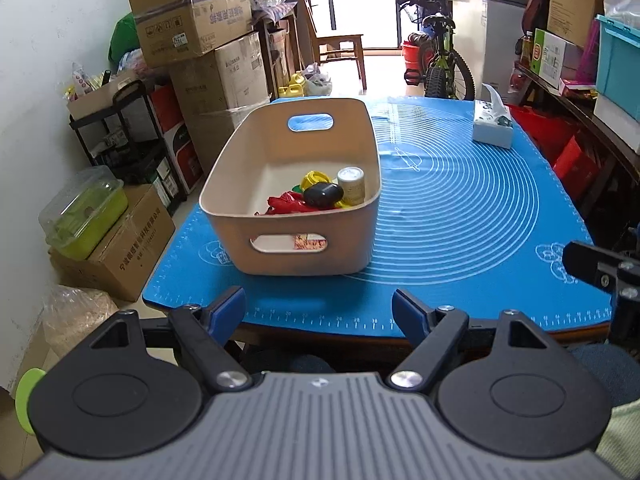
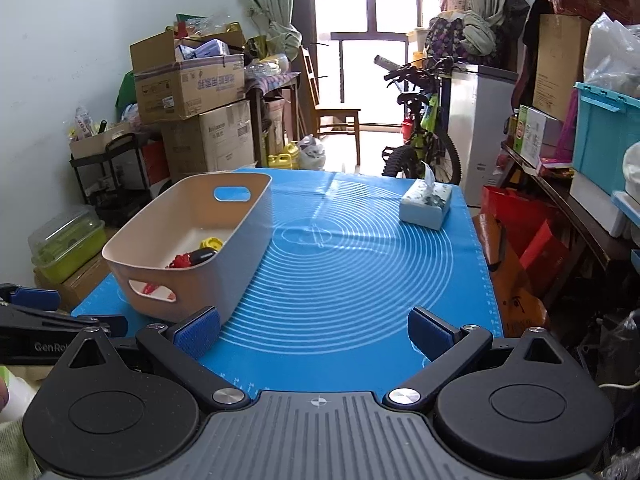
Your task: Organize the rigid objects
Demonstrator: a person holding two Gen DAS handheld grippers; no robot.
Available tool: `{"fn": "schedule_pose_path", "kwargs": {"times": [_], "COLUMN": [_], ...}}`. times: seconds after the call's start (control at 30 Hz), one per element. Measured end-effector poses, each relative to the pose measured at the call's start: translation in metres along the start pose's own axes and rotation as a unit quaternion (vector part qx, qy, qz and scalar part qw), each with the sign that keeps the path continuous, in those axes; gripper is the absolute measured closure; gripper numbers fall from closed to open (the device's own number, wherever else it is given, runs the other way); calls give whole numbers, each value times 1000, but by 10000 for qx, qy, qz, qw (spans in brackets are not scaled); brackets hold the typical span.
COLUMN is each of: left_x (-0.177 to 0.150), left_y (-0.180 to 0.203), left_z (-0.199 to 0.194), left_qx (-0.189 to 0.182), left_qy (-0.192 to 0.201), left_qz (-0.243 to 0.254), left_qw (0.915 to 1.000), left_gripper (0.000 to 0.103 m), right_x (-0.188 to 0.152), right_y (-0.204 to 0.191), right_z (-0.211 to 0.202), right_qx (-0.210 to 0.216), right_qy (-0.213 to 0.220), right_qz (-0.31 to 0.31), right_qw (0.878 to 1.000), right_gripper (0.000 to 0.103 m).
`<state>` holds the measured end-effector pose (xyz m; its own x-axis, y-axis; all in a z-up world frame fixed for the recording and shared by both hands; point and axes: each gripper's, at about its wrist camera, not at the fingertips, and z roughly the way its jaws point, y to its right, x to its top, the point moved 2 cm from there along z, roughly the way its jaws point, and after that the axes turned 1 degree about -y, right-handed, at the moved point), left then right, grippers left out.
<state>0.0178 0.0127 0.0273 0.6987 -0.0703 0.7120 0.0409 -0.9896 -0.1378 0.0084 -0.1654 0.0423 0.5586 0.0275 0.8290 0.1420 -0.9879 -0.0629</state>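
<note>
A beige bin (image 1: 256, 184) (image 2: 248, 248) with handle cut-outs stands on the left part of the blue mat (image 1: 460, 216) (image 2: 352, 264). Inside it lie a black oval object (image 1: 323, 195) (image 2: 202, 256), a yellow lid-like piece (image 1: 315, 179) (image 2: 211, 243), a red toy (image 1: 286, 204) (image 2: 182, 261) and a small cream jar (image 1: 351, 185). My left gripper (image 1: 319, 307) hovers open over the mat's near edge, just in front of the bin, holding nothing. My right gripper (image 2: 314, 332) is open and empty too, over the mat's near part, to the right of the bin.
A tissue box (image 1: 493, 126) (image 2: 426, 204) sits at the mat's far right. Stacked cardboard boxes (image 1: 192, 24) and a black cart line the left wall. A bicycle (image 1: 438, 56) stands beyond the table, shelves with bins (image 2: 604, 128) along the right. The right gripper's finger (image 1: 596, 266) shows at the left view's right edge.
</note>
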Motion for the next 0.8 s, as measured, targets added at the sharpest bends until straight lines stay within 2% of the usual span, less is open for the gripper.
{"fn": "schedule_pose_path", "kwargs": {"times": [0.27, 0.53, 0.8], "left_x": [-17, -25, -29], "left_y": [11, 10, 11], "left_z": [4, 12, 17], "left_qx": [-110, -197, -183], "left_qy": [80, 5, -79], "left_qz": [152, -81, -135], "left_qw": [9998, 9998, 9997], "left_gripper": [22, 23, 23], "right_x": [-20, -38, -43], "right_y": [5, -4, -1], "right_z": [-7, -10, -2], "right_qx": [-87, -71, -82], "right_qy": [214, 443, 317], "right_qz": [3, -177, -95], "right_qw": [9997, 9988, 9994], "right_gripper": [4, 4, 4]}}
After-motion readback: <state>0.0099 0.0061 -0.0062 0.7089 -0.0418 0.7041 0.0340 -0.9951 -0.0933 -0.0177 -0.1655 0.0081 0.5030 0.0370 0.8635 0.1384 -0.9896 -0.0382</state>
